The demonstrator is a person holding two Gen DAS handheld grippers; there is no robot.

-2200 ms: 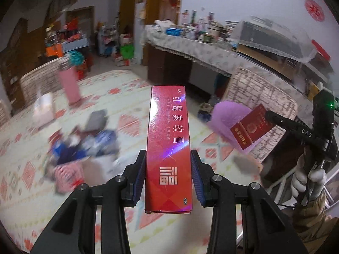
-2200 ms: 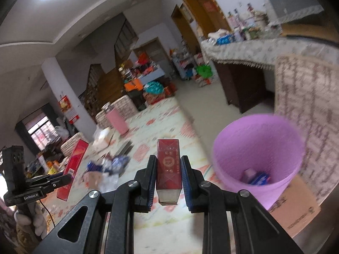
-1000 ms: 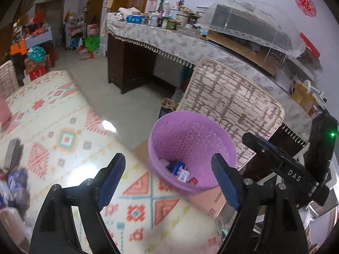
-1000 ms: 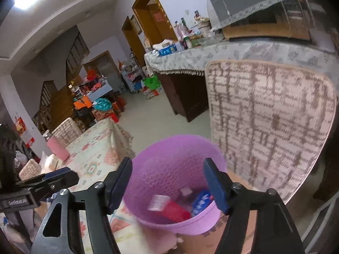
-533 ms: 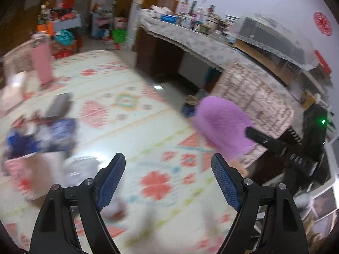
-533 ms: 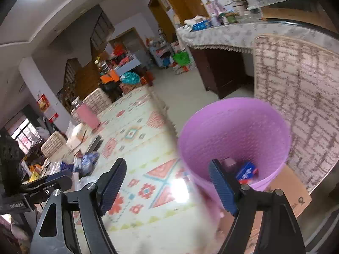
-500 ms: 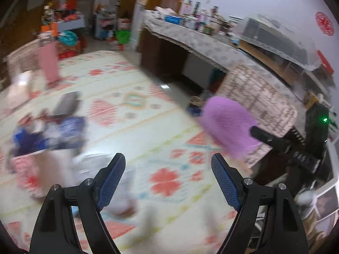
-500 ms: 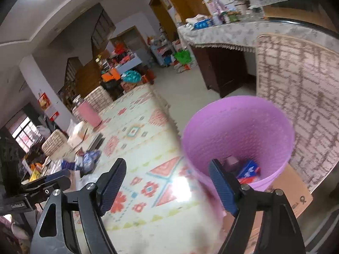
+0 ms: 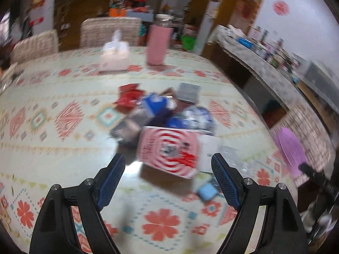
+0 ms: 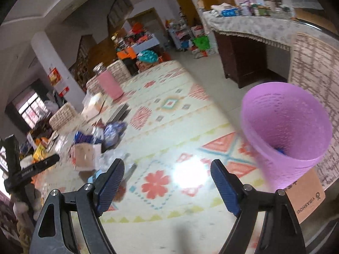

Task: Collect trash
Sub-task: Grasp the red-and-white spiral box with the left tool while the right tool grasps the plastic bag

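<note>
A trash pile lies on the patterned tablecloth (image 9: 63, 148): a pink box with red-and-white swirls (image 9: 169, 150), blue packets (image 9: 161, 110), a red wrapper (image 9: 129, 96) and a grey box (image 9: 188, 92). My left gripper (image 9: 167, 157) hangs open just in front of the swirl box, with nothing between its fingers. The purple bin (image 10: 286, 127) stands at the table's right end and shows a little trash at its bottom. My right gripper (image 10: 167, 162) is over the bare cloth left of the bin; its jaws are opening and hold nothing. The pile (image 10: 95, 139) lies to its left.
A pink bottle (image 9: 159, 46) and a white tissue box (image 9: 114, 57) stand at the table's far side. The bin sits on a cardboard box (image 10: 305, 194) beside a woven chair back (image 10: 313, 74). A long sideboard (image 10: 254, 27) with bottles runs along the wall.
Both grippers held red boxes, then stood empty over the bin. Both have since swung left, away from the bin; the left one now faces the pile. The right jaws have widened.
</note>
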